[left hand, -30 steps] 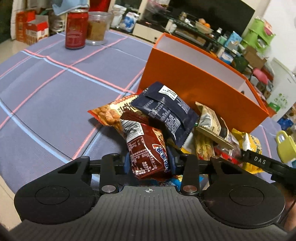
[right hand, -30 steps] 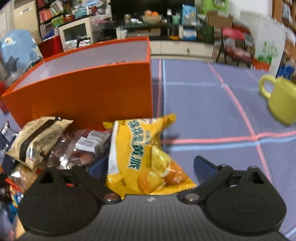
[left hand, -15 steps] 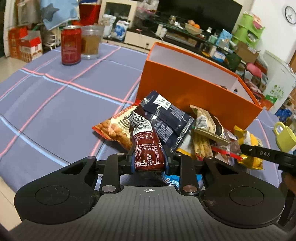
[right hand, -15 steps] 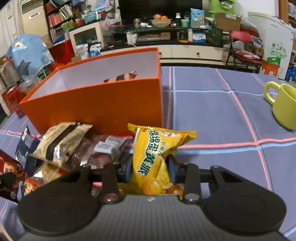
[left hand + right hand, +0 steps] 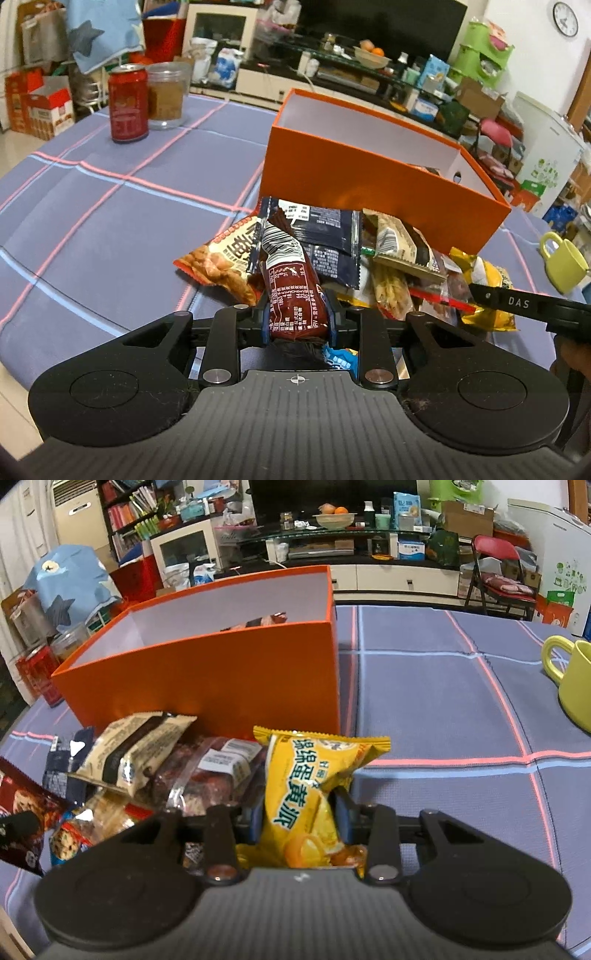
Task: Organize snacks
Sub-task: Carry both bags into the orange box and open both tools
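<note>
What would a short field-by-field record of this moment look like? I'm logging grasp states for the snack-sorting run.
left gripper: shut on dark red snack bar
right gripper: shut on yellow snack pack
container: orange box, open top, one wrapped snack visible inside
pile: loose snack packets on the table in front of the box
surface: purple checked tablecloth
nearby: red can, glass jar, yellow-green mug
</note>
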Demonstrator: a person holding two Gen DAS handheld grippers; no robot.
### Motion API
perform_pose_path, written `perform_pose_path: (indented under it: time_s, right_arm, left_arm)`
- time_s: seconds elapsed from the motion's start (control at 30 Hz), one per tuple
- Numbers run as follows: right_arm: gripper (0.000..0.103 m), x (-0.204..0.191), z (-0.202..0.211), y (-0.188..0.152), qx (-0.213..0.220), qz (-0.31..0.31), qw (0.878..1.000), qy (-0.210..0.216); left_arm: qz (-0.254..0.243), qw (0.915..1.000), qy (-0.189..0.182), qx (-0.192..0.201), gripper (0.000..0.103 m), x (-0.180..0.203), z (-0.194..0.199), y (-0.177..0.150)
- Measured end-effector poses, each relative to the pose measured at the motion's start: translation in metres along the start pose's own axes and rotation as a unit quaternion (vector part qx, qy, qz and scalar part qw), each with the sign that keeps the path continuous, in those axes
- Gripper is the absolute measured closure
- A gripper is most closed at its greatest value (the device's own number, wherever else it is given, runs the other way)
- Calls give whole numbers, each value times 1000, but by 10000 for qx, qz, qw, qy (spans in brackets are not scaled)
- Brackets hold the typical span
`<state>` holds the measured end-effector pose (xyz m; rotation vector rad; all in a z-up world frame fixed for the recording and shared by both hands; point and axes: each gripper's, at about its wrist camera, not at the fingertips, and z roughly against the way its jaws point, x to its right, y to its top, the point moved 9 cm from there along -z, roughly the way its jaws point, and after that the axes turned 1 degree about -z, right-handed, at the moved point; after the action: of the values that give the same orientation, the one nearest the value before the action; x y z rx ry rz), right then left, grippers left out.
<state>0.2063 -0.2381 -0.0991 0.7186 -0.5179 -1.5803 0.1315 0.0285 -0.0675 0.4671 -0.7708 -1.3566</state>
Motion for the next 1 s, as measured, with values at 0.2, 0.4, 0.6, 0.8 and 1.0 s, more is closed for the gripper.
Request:
perform_pose_path:
  time_s: [0.2, 0.4, 0.6, 0.8, 1.0]
  right_arm:
    - [67, -8, 14, 6, 195, 195, 9996, 29]
    - [67, -19, 29, 7, 357, 462, 9983, 8]
    - [67, -21, 53, 12, 681, 634, 9957, -57]
    - [67, -22, 57, 18, 743, 677, 9949, -37]
    - [67, -27, 61, 18, 808, 674, 9944, -2]
  left_arm:
    - [-59, 9999, 8, 146, 103, 1, 8, 3]
    - [-169, 9994, -36, 298, 103, 4, 18, 7]
    - [-338, 9988, -21, 357, 103, 10, 22, 10]
    - [-431, 9984, 139, 337, 103, 8, 18, 10]
    - [-544, 9973, 260, 414, 103, 7, 19, 12]
